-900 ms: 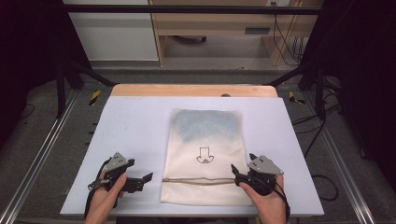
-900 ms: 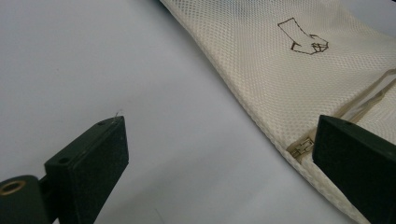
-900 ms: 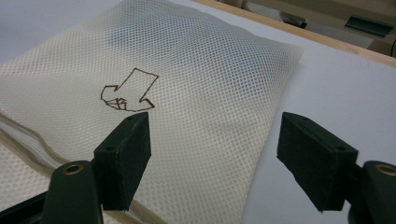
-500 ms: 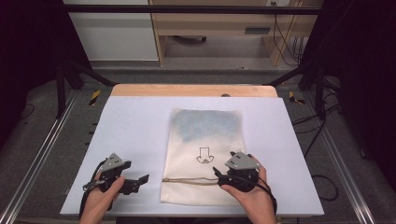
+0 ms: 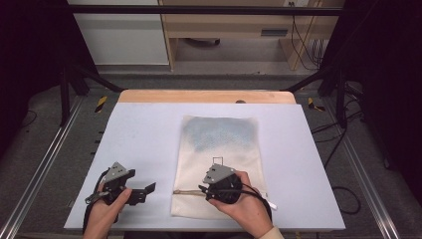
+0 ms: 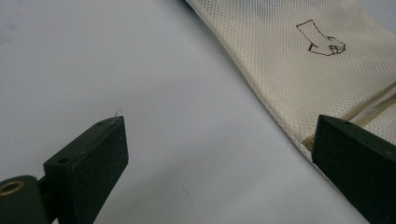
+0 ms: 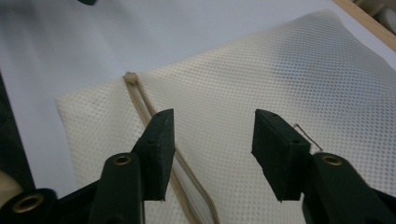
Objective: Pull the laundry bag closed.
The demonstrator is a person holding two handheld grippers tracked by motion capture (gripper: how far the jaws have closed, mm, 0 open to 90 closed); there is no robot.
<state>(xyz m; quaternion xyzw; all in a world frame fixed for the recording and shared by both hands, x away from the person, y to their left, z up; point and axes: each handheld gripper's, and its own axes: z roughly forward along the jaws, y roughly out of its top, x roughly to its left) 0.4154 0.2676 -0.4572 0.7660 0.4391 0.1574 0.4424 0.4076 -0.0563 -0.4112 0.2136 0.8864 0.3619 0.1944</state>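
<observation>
A cream mesh bag (image 5: 221, 139) lies flat on the pale table (image 5: 144, 134), with a brownish zipper (image 5: 186, 192) running across its near end and a small drawn figure (image 5: 218, 160) mid-panel. My right gripper (image 5: 201, 189) sits over the zipper near the bag's middle, pointing left. In the right gripper view the right gripper (image 7: 212, 121) has its jaws apart just above the mesh (image 7: 280, 70), the zipper (image 7: 140, 100) passing under one jaw. My left gripper (image 5: 147, 191) rests left of the bag. The left gripper (image 6: 219, 128) stands wide open over bare table, the bag's edge (image 6: 289, 70) beside it.
A wooden strip (image 5: 206, 96) borders the table's far edge. Metal rails (image 5: 40, 169) run along both sides. Cables (image 5: 343, 149) lie on the floor at the right, and cabinets stand beyond. A small white piece (image 5: 272, 204) lies by the bag's near right corner.
My right gripper has slid left along the zipper, from the bag's right edge to near its middle. The left gripper has stayed in place.
</observation>
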